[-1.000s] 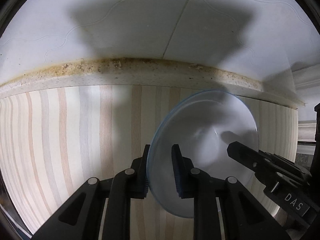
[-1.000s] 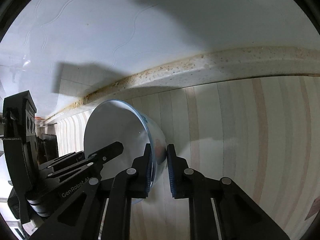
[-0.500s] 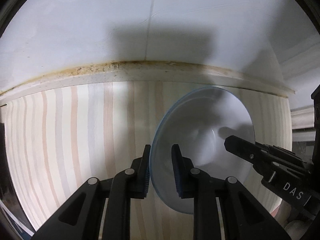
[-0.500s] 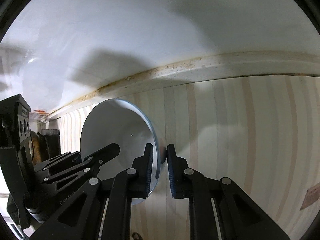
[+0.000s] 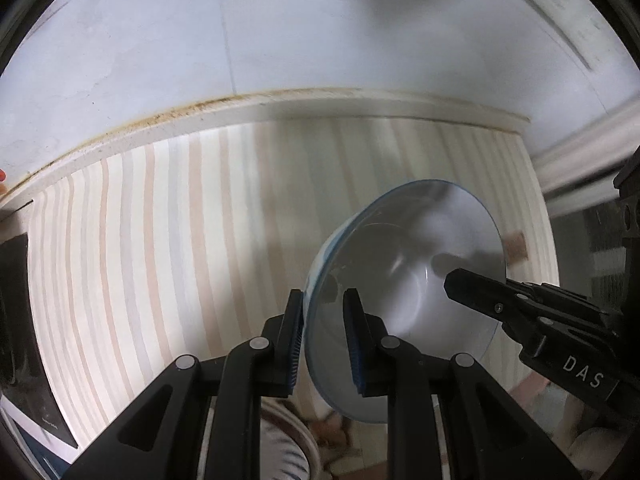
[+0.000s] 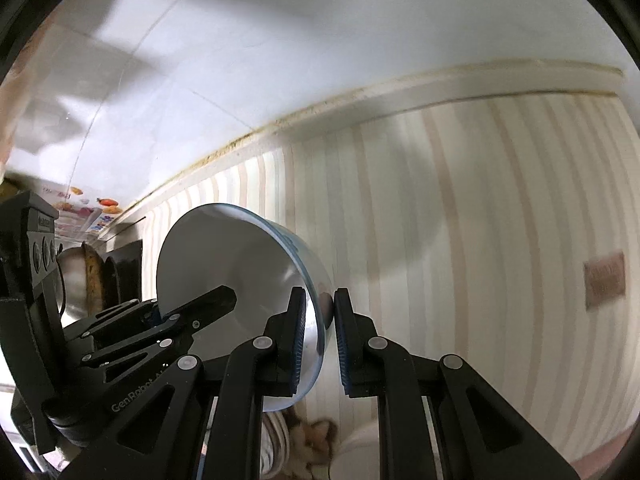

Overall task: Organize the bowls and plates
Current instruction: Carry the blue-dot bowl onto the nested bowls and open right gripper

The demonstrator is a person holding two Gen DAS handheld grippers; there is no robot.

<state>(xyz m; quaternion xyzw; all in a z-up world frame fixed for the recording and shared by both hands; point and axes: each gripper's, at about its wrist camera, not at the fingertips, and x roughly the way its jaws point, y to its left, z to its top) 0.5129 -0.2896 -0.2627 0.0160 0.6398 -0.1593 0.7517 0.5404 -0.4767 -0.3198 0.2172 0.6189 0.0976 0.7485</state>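
Note:
A white bowl with a blue rim [image 5: 404, 276] is held tilted in the air above the striped wooden counter [image 5: 160, 240]. My left gripper [image 5: 323, 332] is shut on the bowl's left rim, one finger inside and one outside. My right gripper [image 6: 320, 332] is shut on the opposite rim of the same bowl [image 6: 240, 264]. Each gripper shows in the other's view: the right one at the right of the left wrist view [image 5: 532, 320], the left one at the left of the right wrist view [image 6: 132, 332].
A white tiled wall [image 5: 320, 32] rises behind the counter's stained back edge. A dark appliance [image 5: 20, 320] stands at the far left. A metal pot [image 6: 76, 280] and dark items sit at the left. Striped crockery [image 5: 288, 452] lies below the grippers.
Both grippers have lifted the bowl and drawn it back from the wall. The counter now looks farther off and more of it shows. The grip on the bowl is unchanged.

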